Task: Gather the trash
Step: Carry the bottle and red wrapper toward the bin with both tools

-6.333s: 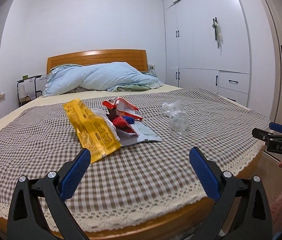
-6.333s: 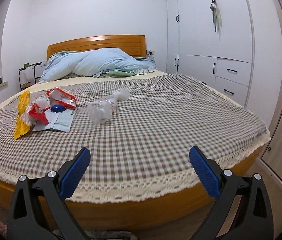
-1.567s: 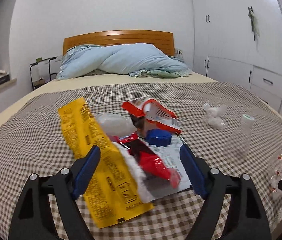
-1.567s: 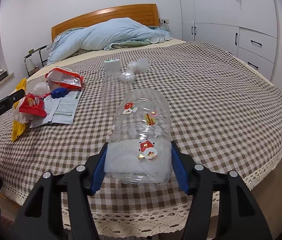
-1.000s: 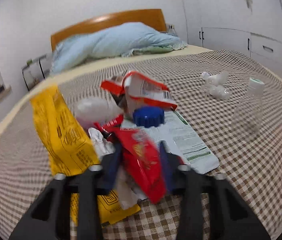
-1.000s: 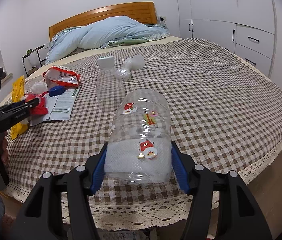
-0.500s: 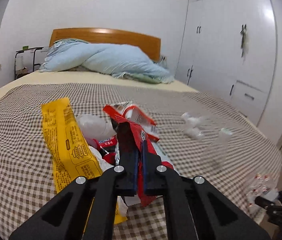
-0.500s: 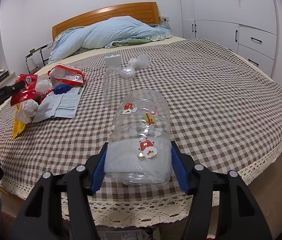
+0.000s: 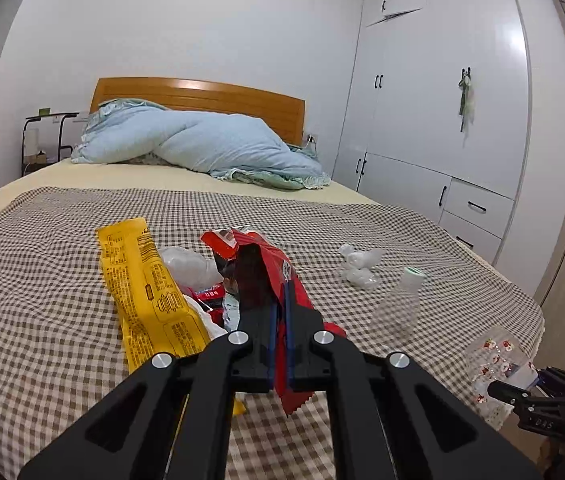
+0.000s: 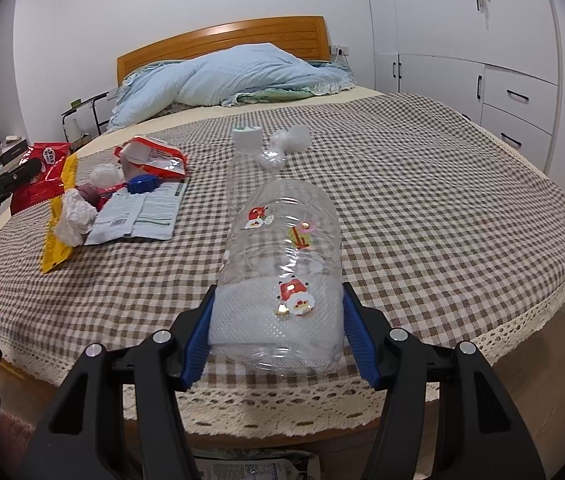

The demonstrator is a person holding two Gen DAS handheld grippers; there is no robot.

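Note:
My left gripper [image 9: 278, 304] is shut on a red snack wrapper [image 9: 296, 292] and holds it above the bed; the wrapper also shows in the right wrist view [image 10: 40, 176]. My right gripper [image 10: 278, 320] is shut on a clear plastic bottle with cartoon stickers [image 10: 282, 272], held over the bed's front edge; it shows in the left wrist view [image 9: 494, 364] too. On the checked bedspread [image 10: 422, 216] lie a yellow wrapper [image 9: 146, 292], a red-and-white bag [image 10: 154, 158], a blue cap [image 10: 141, 184], a flat grey-white packet [image 10: 138, 216], crumpled tissues [image 10: 76, 216] and a small clear bottle [image 9: 398, 312].
White crumpled wads [image 9: 358, 266] lie further back on the bed. A blue duvet [image 9: 202, 148] is heaped by the wooden headboard [image 9: 202, 96]. White wardrobes [image 9: 442, 120] stand on the right, a small rack [image 9: 42, 136] on the left. Papers lie on the floor below the bed edge [image 10: 254, 466].
My left gripper has lifted a little higher with the red wrapper in it. My right gripper still holds the sticker bottle in about the same place.

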